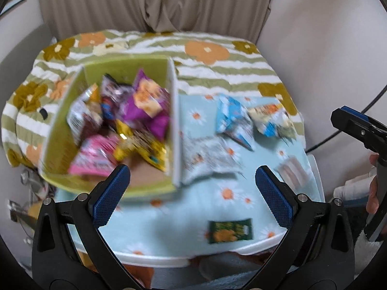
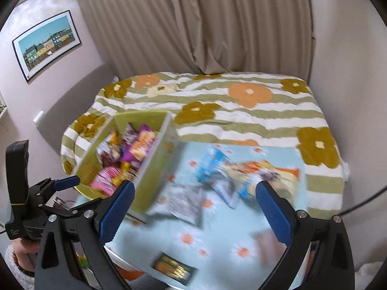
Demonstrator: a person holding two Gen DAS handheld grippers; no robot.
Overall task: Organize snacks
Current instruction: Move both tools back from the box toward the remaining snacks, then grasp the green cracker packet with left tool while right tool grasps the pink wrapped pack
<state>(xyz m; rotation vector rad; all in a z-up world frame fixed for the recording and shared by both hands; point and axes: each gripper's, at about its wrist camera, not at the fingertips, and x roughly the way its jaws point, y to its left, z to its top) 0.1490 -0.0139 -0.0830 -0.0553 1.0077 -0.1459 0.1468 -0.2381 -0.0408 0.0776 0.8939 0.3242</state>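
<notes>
A green box [image 1: 125, 68] [image 2: 159, 159] on the light blue flowered table [image 1: 169, 232] [image 2: 217, 236] holds several snack bags, among them a purple one [image 1: 145, 101] and a pink one [image 1: 94, 159]. Loose snacks lie to its right: a white bag [image 1: 208, 159] [image 2: 183, 203], a blue bag [image 1: 232, 120] [image 2: 212, 169], an orange and white bag [image 1: 273, 118] [image 2: 266, 171], a pale packet [image 1: 290, 171] and a dark green packet [image 1: 229, 230] [image 2: 174, 269] near the front edge. My left gripper [image 1: 191, 193] is open and empty above the table's front. My right gripper [image 2: 193, 207] is open and empty. Both views are blurred.
A bed with a green-striped flowered cover [image 1: 217, 72] [image 2: 241, 120] lies behind the table. Beige curtains [image 2: 193, 24] hang at the back. A framed picture [image 2: 46, 43] is on the left wall. A black cable [image 1: 350, 120] runs at the right.
</notes>
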